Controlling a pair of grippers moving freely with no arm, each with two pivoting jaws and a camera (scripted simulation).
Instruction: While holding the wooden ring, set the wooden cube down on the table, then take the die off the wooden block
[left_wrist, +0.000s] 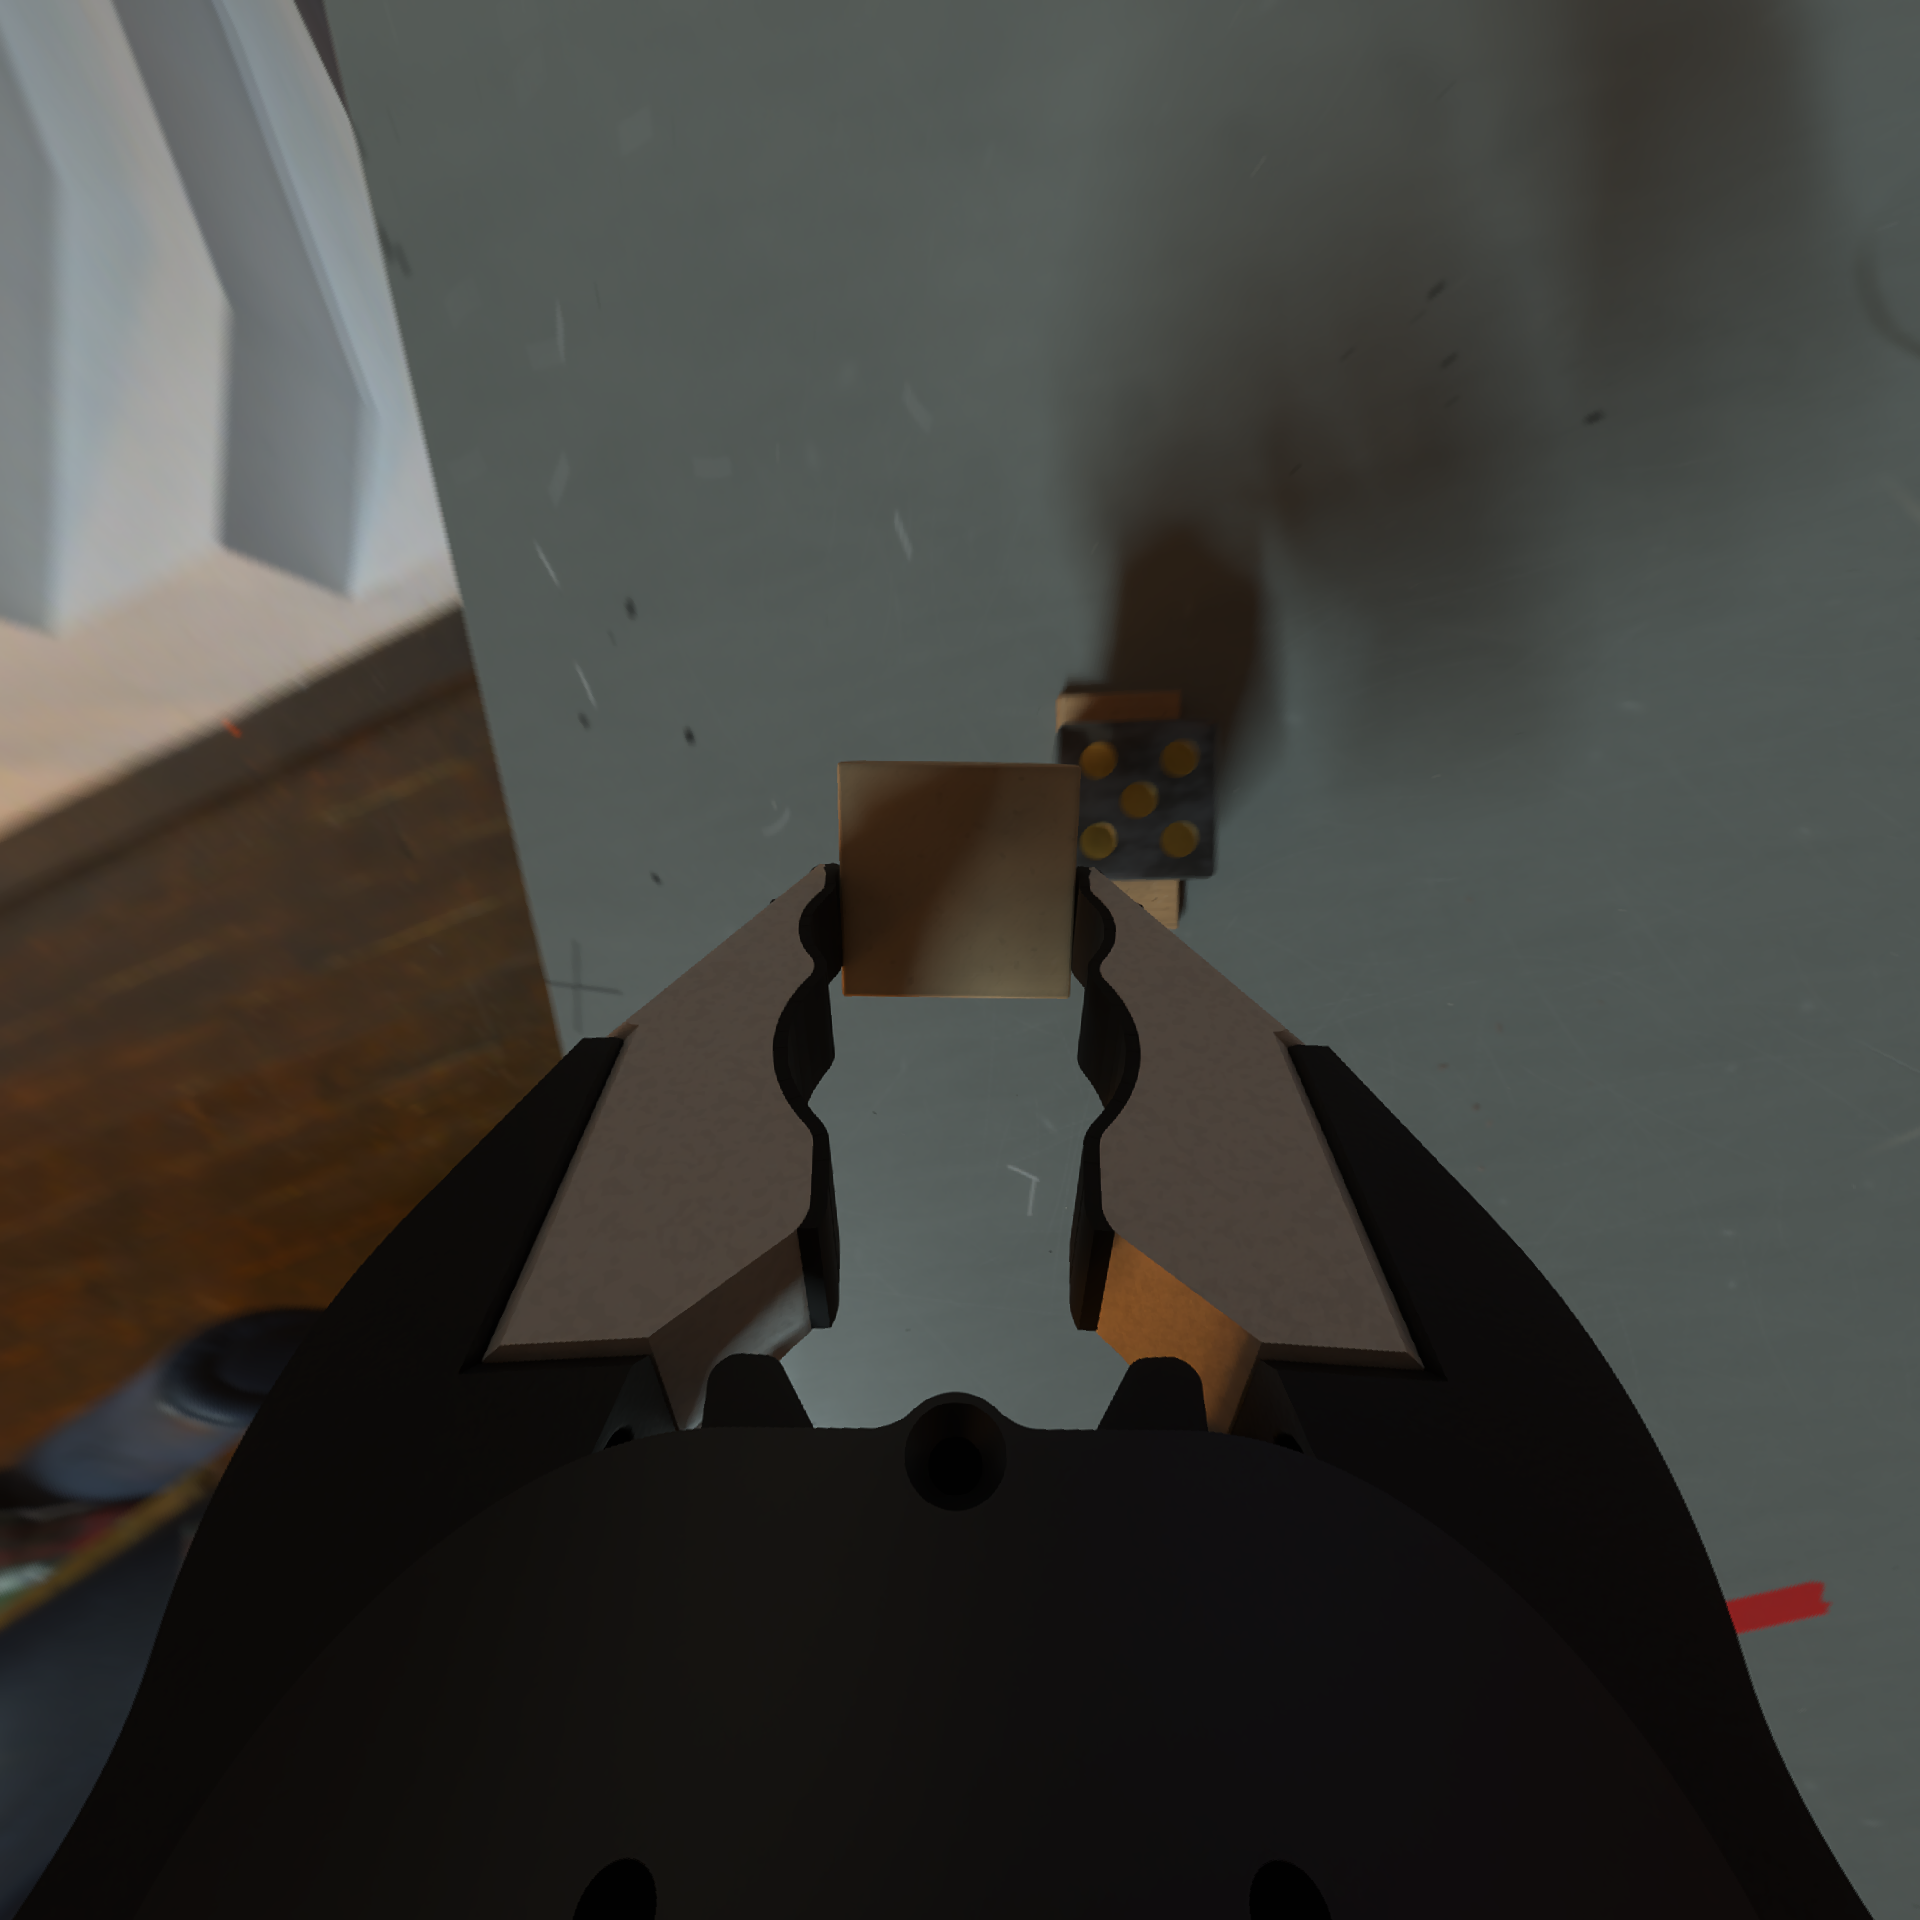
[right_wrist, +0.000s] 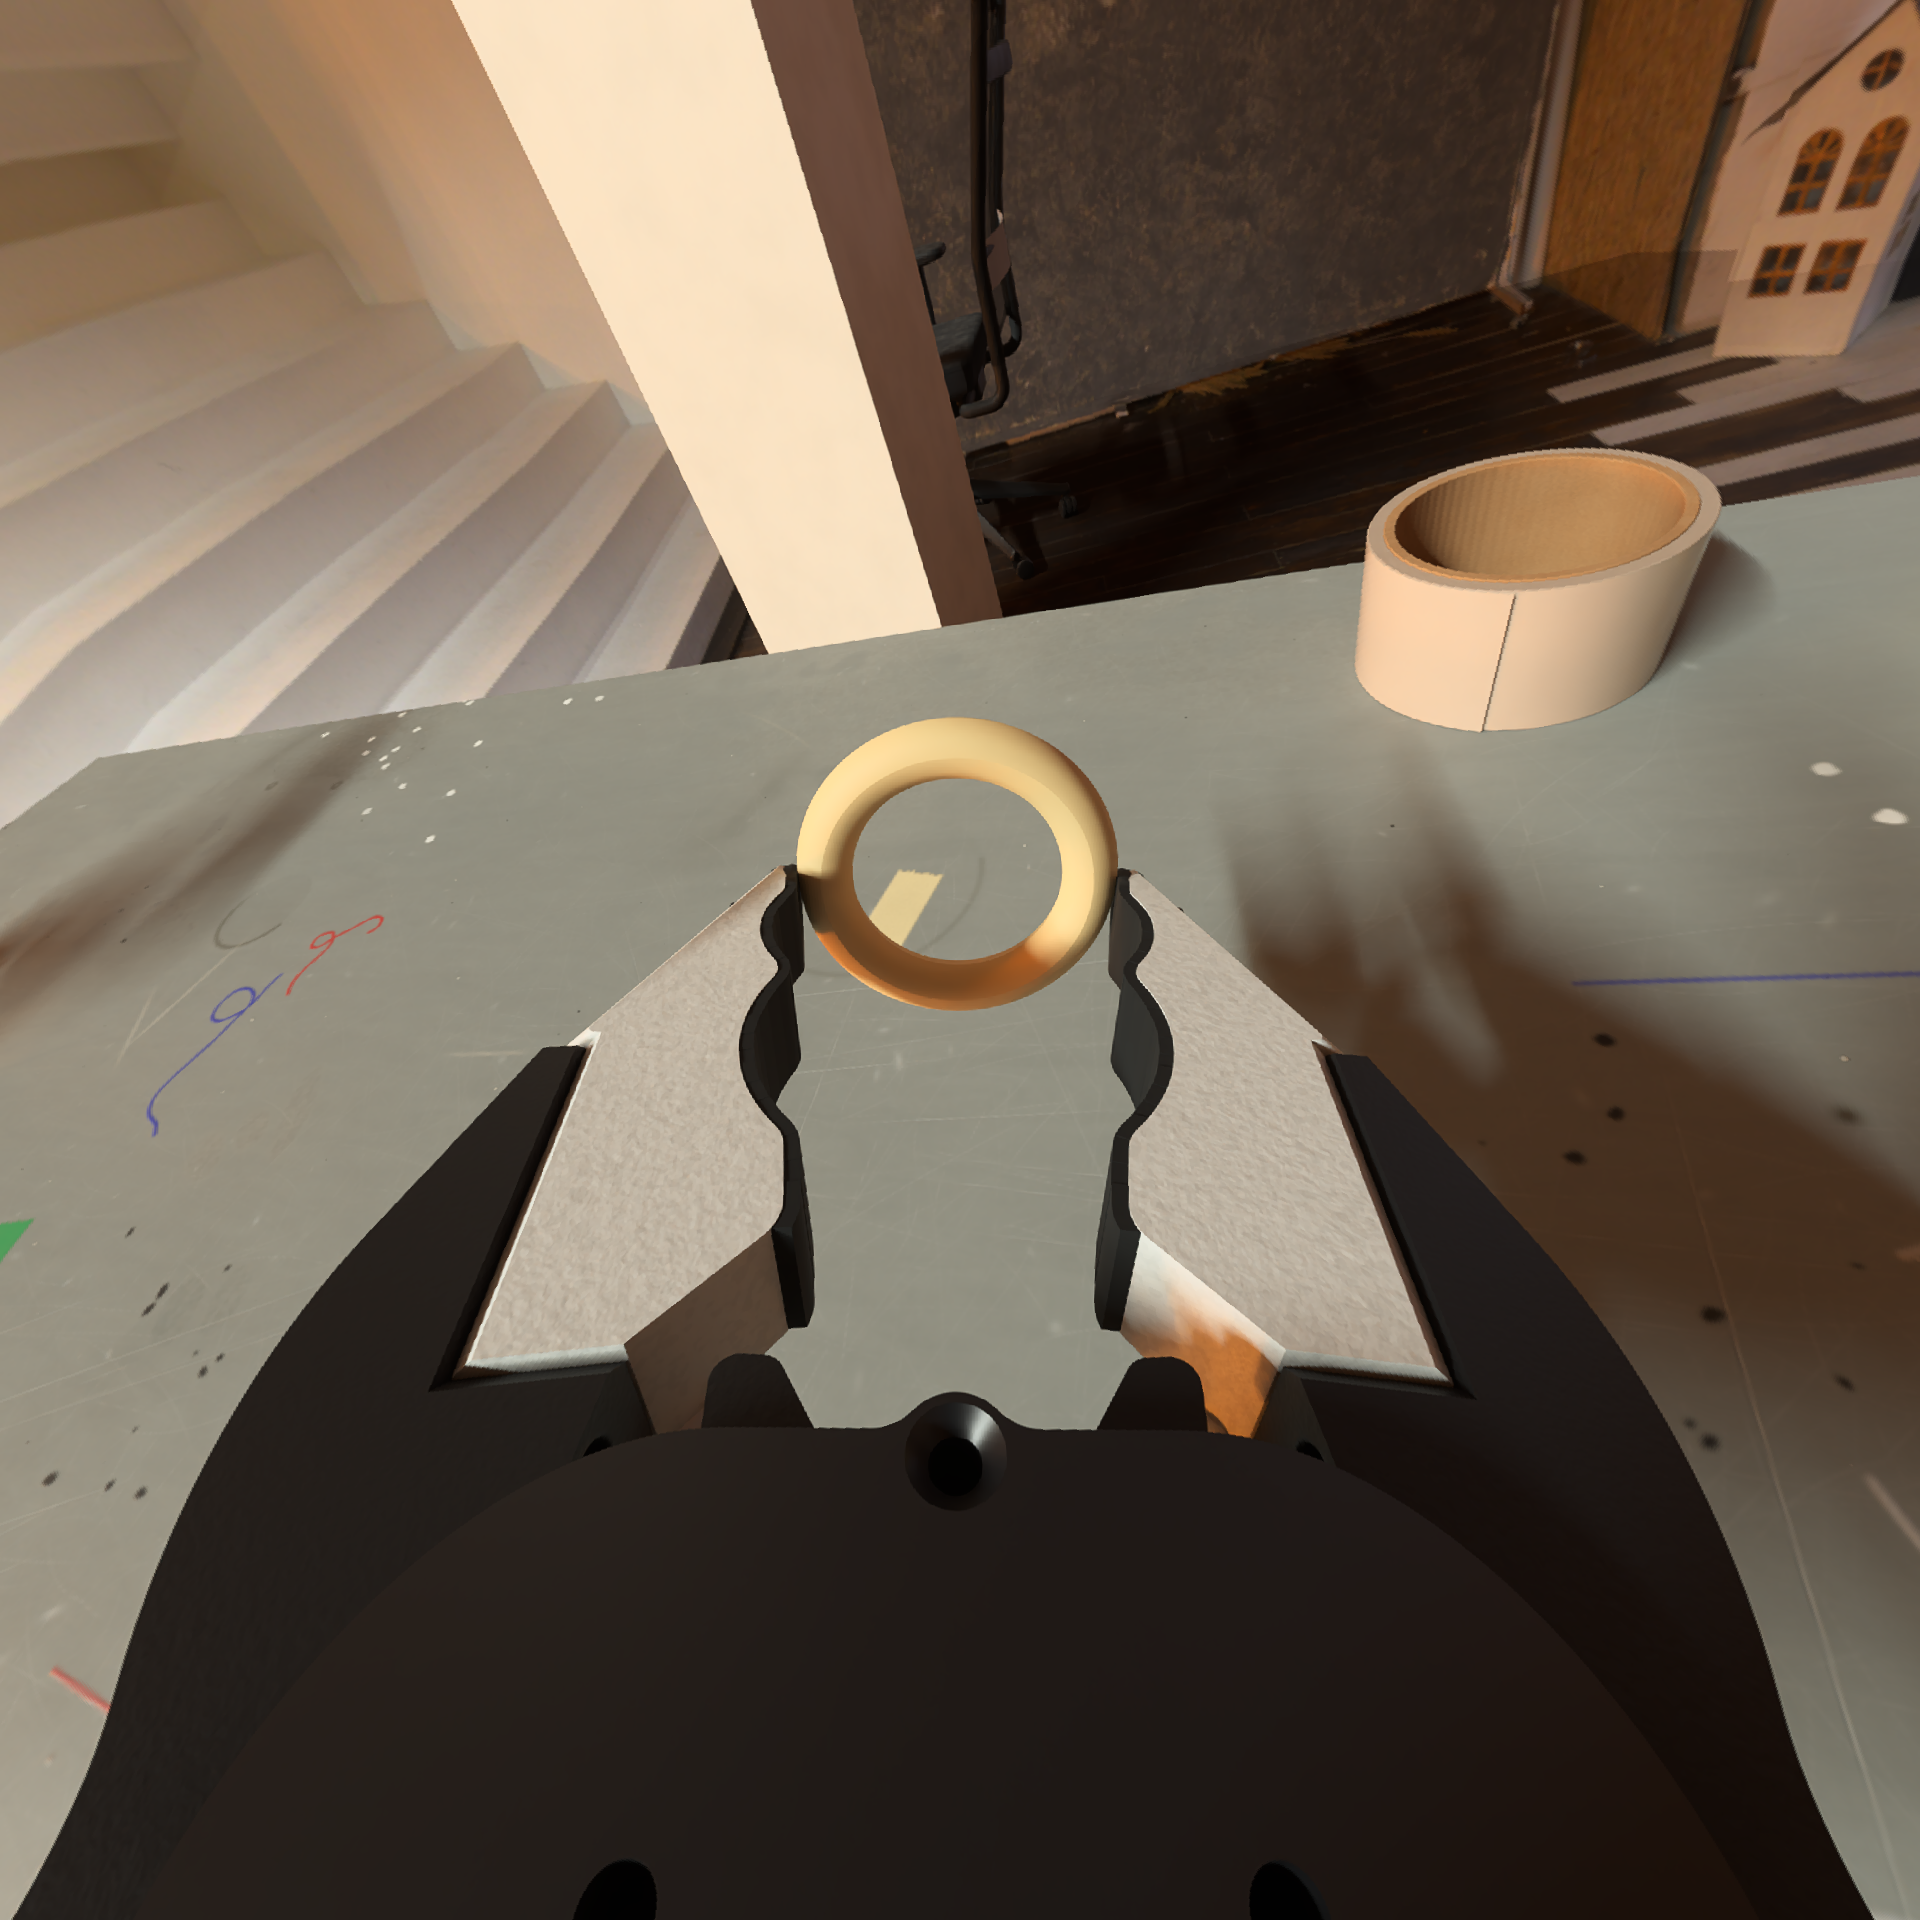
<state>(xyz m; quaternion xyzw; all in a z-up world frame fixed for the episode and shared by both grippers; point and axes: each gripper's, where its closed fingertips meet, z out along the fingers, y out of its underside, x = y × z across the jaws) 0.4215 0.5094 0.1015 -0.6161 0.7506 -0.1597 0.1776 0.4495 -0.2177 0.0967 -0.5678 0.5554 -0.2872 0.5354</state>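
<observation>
In the left wrist view my left gripper (left_wrist: 956, 914) is shut on the wooden cube (left_wrist: 956, 881), held between the fingertips above the grey table (left_wrist: 935, 364). Just right of and beyond the cube, a dark die (left_wrist: 1141, 800) with yellow pips sits on the wooden block (left_wrist: 1118, 707), which shows above and below the die. In the right wrist view my right gripper (right_wrist: 956, 904) is shut on the pale wooden ring (right_wrist: 956, 862), held above the table (right_wrist: 520, 935).
A roll of beige tape (right_wrist: 1532, 592) stands at the table's far right edge. The table's far edge (right_wrist: 727, 665) drops to steps and a dark floor. In the left wrist view the table's left edge (left_wrist: 468, 727) borders a wooden floor. A red mark (left_wrist: 1777, 1608) lies at the right.
</observation>
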